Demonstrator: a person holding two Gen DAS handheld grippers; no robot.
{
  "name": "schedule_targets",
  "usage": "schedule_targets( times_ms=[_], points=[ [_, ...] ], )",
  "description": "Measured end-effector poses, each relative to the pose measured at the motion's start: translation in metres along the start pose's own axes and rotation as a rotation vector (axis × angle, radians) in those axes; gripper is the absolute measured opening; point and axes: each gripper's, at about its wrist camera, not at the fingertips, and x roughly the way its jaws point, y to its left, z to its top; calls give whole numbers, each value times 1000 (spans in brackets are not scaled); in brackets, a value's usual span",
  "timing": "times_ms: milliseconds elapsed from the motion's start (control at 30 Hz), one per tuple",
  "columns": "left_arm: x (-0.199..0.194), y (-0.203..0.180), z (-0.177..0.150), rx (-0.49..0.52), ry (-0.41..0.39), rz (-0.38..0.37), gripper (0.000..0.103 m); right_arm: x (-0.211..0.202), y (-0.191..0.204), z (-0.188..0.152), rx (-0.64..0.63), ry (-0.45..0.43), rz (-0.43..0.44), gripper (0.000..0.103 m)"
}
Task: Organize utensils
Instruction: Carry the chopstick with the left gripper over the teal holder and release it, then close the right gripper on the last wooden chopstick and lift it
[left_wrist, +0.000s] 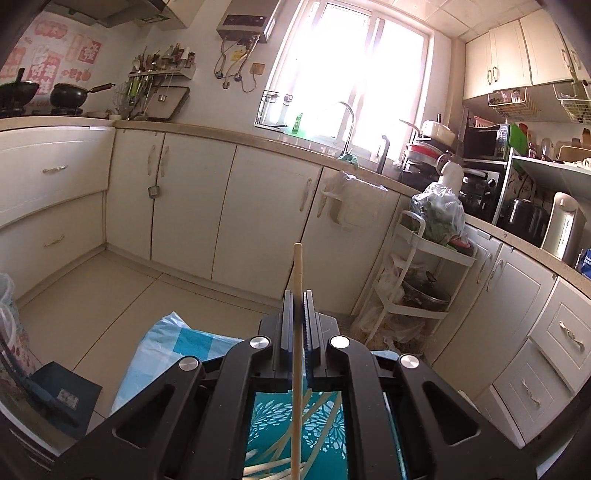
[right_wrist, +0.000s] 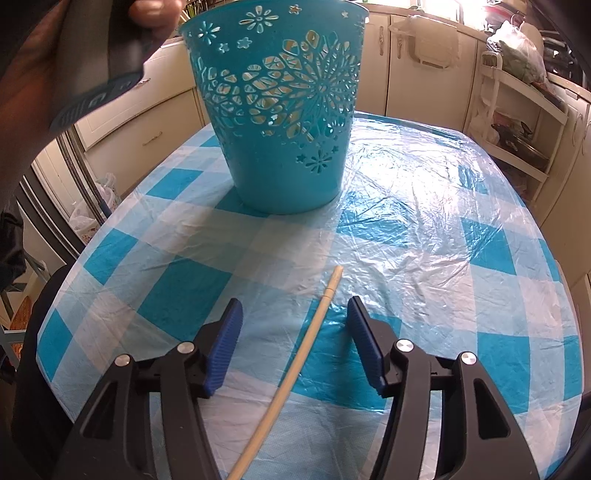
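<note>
Two chopsticks: one in each view, both pale wood.
Left claw: clenched on a chopstick, held over the teal basket, where more sticks lie.
Right claw: released, jaws wide either side of the second chopstick, which lies on the checked tabletop near the perforated basket.
Risk, left: thin stick could pivot in the pads and catch the rim.
Risk, right: round stick may roll away as jaws close unevenly.
</note>
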Motion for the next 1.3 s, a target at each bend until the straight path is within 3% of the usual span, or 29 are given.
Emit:
schedule_targets(
  times_ms=[300, 467, 633, 700, 800, 833, 900, 1033, 1133, 1300],
  points=[
    [-11, 8, -15, 52, 49, 5, 5, 0, 0, 0, -2, 0, -2, 58],
    [-20, 7, -20, 105, 93, -20, 12, 0, -1, 0, 3, 0, 5, 58],
    [-53, 24, -19, 86, 61, 3, 51, -4, -13, -1, 66, -4, 57, 58],
    [-71, 37, -20, 67, 28, 38, 62, -5, -18, -1, 96, -3, 74, 57],
    [-101, 65, -31, 24, -11, 153, 85, -6, -19, -1, 90, -4, 35, 46],
    [-107, 74, -37, 9, -11, 182, 89, -6, -19, -1, 83, -4, 15, 40],
    [-114, 91, -53, -9, 27, 232, 90, -6, -21, -2, 73, -5, -20, 29],
    [-97, 109, -102, 19, 233, 271, 90, -6, -17, -1, 18, -4, -75, 10],
    [-76, 105, -130, 59, 369, 267, 90, -6, -9, -1, -34, 14, -98, 10],
    [-54, 90, -150, 114, 445, 228, 90, -5, -14, -1, -32, 37, -85, 10]
  ],
)
